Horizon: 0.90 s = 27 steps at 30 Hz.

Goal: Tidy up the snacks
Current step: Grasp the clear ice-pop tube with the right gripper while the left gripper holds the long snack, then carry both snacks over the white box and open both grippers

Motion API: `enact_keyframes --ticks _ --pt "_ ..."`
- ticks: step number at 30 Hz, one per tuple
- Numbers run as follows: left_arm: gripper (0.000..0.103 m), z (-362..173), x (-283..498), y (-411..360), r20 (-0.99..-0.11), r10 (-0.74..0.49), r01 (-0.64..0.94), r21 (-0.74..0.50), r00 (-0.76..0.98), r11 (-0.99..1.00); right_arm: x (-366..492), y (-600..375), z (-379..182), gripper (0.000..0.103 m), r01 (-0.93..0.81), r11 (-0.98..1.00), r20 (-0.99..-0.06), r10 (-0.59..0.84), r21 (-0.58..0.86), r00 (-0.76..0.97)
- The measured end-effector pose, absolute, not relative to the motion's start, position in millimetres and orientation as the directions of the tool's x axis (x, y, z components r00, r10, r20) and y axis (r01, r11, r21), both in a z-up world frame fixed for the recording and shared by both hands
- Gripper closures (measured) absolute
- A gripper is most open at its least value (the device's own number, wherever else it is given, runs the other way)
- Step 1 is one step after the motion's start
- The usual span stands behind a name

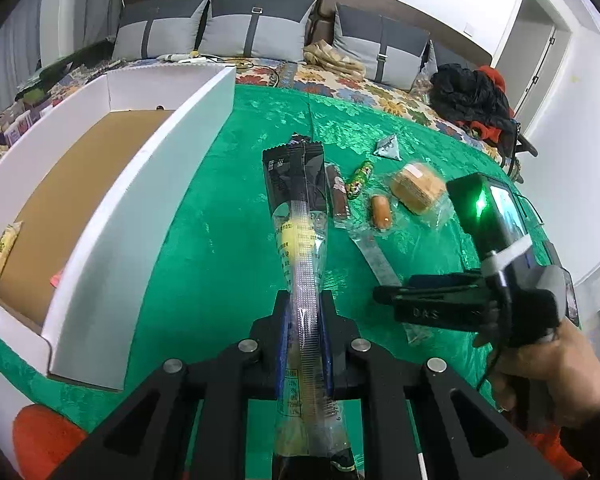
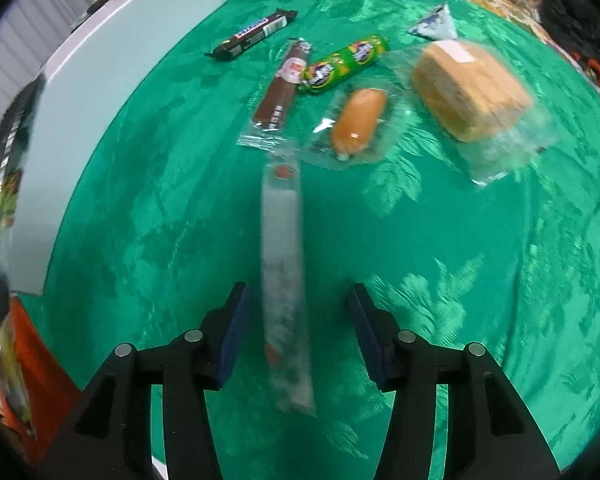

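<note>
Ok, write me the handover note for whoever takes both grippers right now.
Left gripper: jaws shut on a long black-and-clear snack packet, held above the green cloth.
Right gripper: jaws open, straddling a long clear stick packet lying on the cloth; not gripped yet.
Done: one yellow packet lies in the white box.
Left on the cloth: chocolate bar, brown stick, green roll, small sausage, wrapped cake, silver triangular pouch.
Suggested next: put the held packet in the box and close on the stick.
</note>
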State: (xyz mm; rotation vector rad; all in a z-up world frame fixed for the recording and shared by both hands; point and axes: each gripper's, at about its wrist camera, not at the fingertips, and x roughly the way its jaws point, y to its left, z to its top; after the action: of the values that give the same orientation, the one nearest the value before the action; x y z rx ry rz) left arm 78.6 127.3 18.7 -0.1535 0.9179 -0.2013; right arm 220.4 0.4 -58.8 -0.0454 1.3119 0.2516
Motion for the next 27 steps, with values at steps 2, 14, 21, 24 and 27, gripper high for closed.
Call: enact_keyframes --ticks 2,14,21,24,27 --pt "0.09 19.5 77.4 133.5 -0.77 -0.233 0.093 -0.222 0.594 0.97 224.2 1.9 -58.0 0.084 -0.204 0.973 -0.955 0.159 0.108 0.25" --pt "0.09 30.2 70.9 172.0 -0.734 -0.275 0.015 -0.339 0.621 0.941 207.3 -91.6 -35.4 0.084 0.048 0.756 -0.731 0.614 0.653 0.298" --pt "0.09 78.0 79.2 227.7 -0.645 -0.327 -0.006 -0.457 0.691 0.889 221.3 -33.9 32.4 0.084 -0.087 0.694 -0.64 0.7 0.715 0.317" --pt "0.09 97.7 93.5 261.6 -0.642 -0.25 -0.042 -0.404 0.725 0.914 237.1 15.4 69.1 0.084 -0.164 0.635 -0.575 0.762 0.755 0.299" --pt "0.09 108.5 111.4 302.5 -0.656 -0.136 -0.107 -0.316 0.742 0.943 261.2 80.8 92.5 0.084 -0.241 0.601 -0.544 0.796 0.762 0.263"
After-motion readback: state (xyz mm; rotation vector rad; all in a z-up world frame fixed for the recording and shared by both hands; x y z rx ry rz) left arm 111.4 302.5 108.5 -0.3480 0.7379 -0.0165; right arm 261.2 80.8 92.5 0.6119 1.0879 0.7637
